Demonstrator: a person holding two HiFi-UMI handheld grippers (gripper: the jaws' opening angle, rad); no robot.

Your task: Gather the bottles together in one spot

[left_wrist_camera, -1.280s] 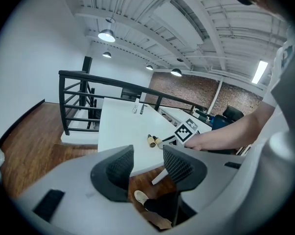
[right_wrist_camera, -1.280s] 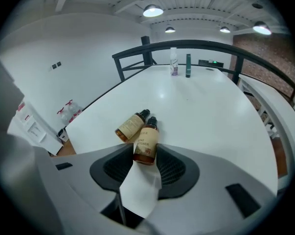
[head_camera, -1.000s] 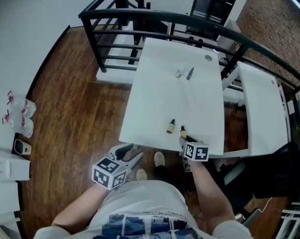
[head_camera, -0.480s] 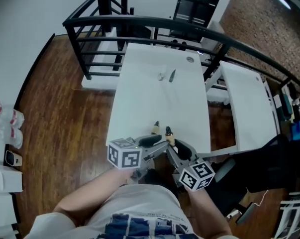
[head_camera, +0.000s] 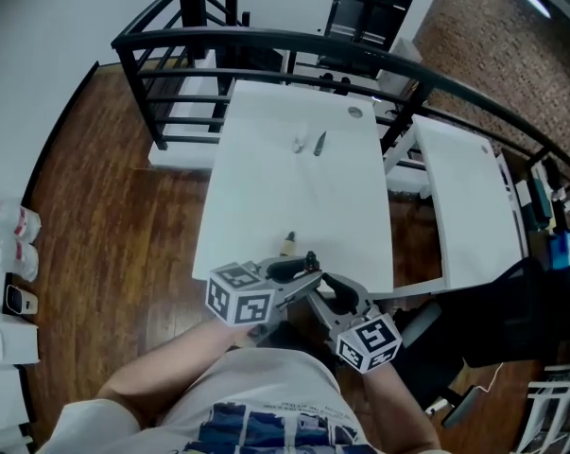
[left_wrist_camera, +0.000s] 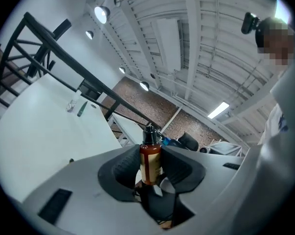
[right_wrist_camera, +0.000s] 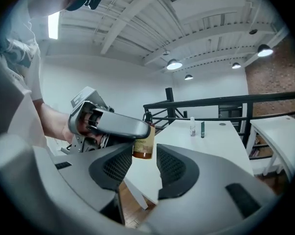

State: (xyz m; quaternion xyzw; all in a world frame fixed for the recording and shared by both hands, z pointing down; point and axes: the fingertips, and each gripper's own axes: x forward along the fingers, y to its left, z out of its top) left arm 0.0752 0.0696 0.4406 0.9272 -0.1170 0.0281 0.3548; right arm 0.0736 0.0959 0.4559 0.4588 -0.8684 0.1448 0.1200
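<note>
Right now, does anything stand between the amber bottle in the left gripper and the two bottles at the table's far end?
Only a small tan bottle near the front edge of the white table, slightly left of that path; nothing else visible.

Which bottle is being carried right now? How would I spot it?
Start at the long white table and go to its near edge. There the left gripper clamps an amber bottle with a black cap; unlike the tan bottle standing close by on the tabletop, it is in the air.
</note>
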